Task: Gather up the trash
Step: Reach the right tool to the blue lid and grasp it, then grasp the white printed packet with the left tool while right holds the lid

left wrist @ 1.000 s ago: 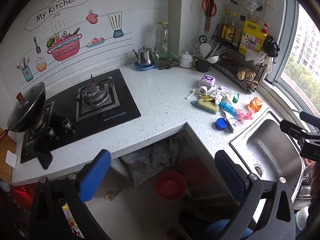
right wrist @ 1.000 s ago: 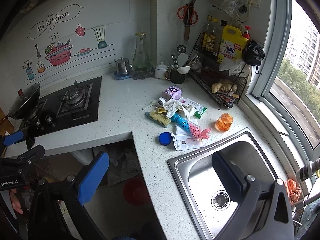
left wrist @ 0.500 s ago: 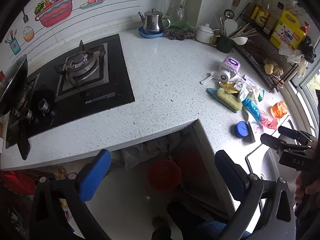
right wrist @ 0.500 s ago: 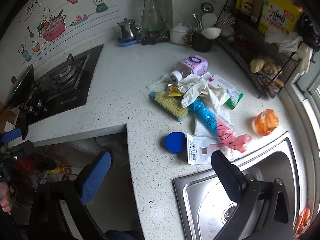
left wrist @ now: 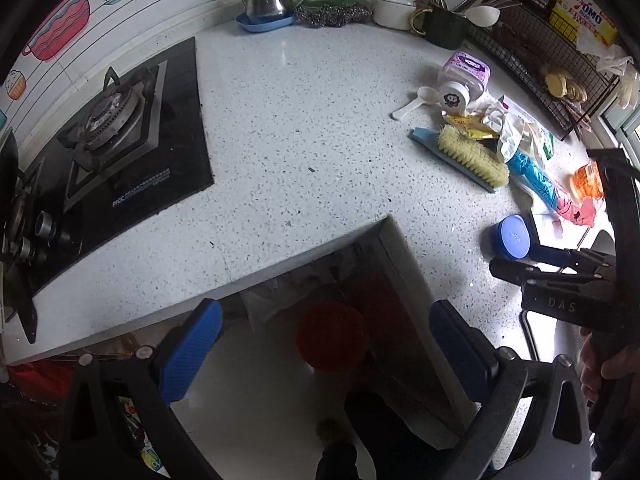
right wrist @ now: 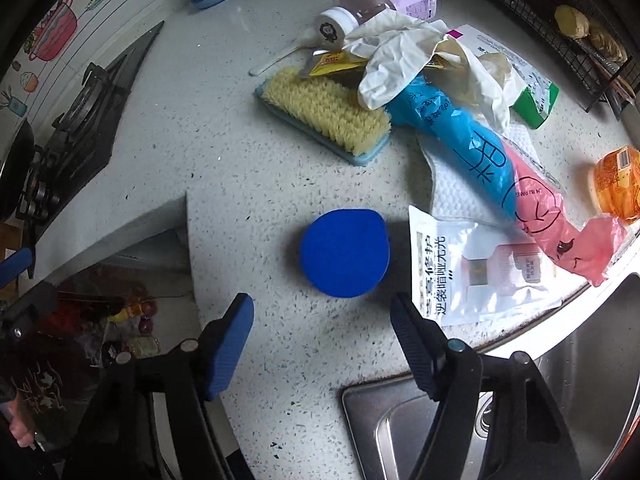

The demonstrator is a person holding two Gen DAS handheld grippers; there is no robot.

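Trash pile: it lies on the worktop [right wrist: 248, 168] beside the sink [right wrist: 568, 408]; a blue round lid [right wrist: 345, 253], a white printed sachet [right wrist: 476, 268], a blue-and-pink bag [right wrist: 496, 168] and a crumpled white glove [right wrist: 404, 56].
Blue round lid: nearest to the right gripper [right wrist: 322, 334], flat on the worktop; it looks stiff, light and smooth, so it may slide; the hold is best across its rim.
White printed sachet: thin and limp, it touches the sink edge; pinch one free corner.
Right gripper: wide open, empty, just before the lid.
Left gripper [left wrist: 326, 344]: wide open, empty, over the floor gap, well apart from the pile.
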